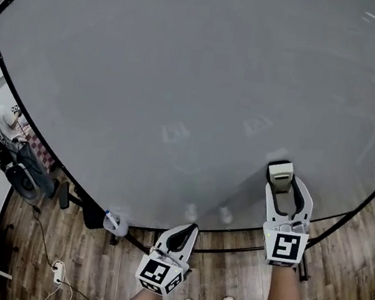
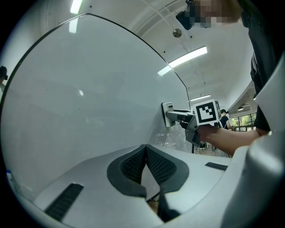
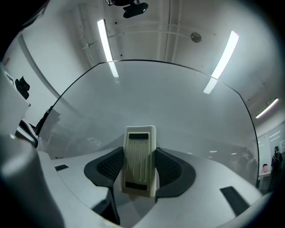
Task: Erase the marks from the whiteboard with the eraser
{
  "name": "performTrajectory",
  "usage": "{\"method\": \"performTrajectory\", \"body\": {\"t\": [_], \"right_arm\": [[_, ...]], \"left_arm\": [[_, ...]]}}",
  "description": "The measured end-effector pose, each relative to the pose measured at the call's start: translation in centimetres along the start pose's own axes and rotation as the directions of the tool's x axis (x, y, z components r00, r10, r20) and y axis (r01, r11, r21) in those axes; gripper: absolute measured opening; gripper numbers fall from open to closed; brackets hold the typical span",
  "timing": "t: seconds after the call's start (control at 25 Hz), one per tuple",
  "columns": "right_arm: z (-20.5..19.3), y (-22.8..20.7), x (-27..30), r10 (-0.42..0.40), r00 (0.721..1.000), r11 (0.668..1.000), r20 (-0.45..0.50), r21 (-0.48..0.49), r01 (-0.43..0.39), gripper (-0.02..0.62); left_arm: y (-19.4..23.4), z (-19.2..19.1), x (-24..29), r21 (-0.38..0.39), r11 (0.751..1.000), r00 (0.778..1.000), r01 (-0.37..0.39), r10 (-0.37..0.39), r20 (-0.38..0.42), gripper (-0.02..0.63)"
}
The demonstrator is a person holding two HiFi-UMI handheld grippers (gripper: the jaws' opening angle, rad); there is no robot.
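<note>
Fingers of your right gripper (image 3: 139, 171) pinch the pale eraser (image 3: 140, 151) by its sides, holding its far face against the whiteboard (image 1: 196, 98), low on the right. Your left gripper (image 2: 146, 162) hangs near the board's bottom edge, its fingers pressed together with nothing between them.

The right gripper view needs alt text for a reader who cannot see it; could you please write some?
The right gripper is shut on a cream ribbed eraser, held lengthwise between its dark pads and pointed at the whiteboard. The grey board fills most of the view and mirrors two ceiling light strips.
</note>
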State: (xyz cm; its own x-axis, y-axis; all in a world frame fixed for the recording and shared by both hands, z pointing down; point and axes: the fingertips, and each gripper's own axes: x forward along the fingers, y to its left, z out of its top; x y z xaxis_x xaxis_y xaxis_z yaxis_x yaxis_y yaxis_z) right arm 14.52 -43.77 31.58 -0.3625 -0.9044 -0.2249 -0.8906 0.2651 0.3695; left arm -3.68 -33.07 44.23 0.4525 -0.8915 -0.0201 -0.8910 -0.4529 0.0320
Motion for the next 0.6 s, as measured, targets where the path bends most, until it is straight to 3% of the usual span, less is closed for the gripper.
{"method": "performTrajectory", "body": {"t": [0.16,0.44,0.6], "right_arm": [[-1.3,-3.4,-1.1,-0.062,0.998,0.997,-0.025,0.035,0.063,0.25],[-2.9,-7.9,-2.2,-0.148,0.987,0.989,-0.055,0.012,0.149,0.25],[-4.9,-12.6,-3.2,-0.255,0.962,0.966,-0.099,0.015,0.257,0.249]], "left_arm": [[-1.1,0.4,0.0,0.008,1.0,1.0,0.007,-0.007,0.001,0.018],[-2.3,0.8,-0.1,0.018,0.999,1.0,0.028,-0.028,0.006,0.02],[-2.4,1.2,-0.1,0.023,0.999,0.999,0.03,-0.03,0.011,0.018]]}}
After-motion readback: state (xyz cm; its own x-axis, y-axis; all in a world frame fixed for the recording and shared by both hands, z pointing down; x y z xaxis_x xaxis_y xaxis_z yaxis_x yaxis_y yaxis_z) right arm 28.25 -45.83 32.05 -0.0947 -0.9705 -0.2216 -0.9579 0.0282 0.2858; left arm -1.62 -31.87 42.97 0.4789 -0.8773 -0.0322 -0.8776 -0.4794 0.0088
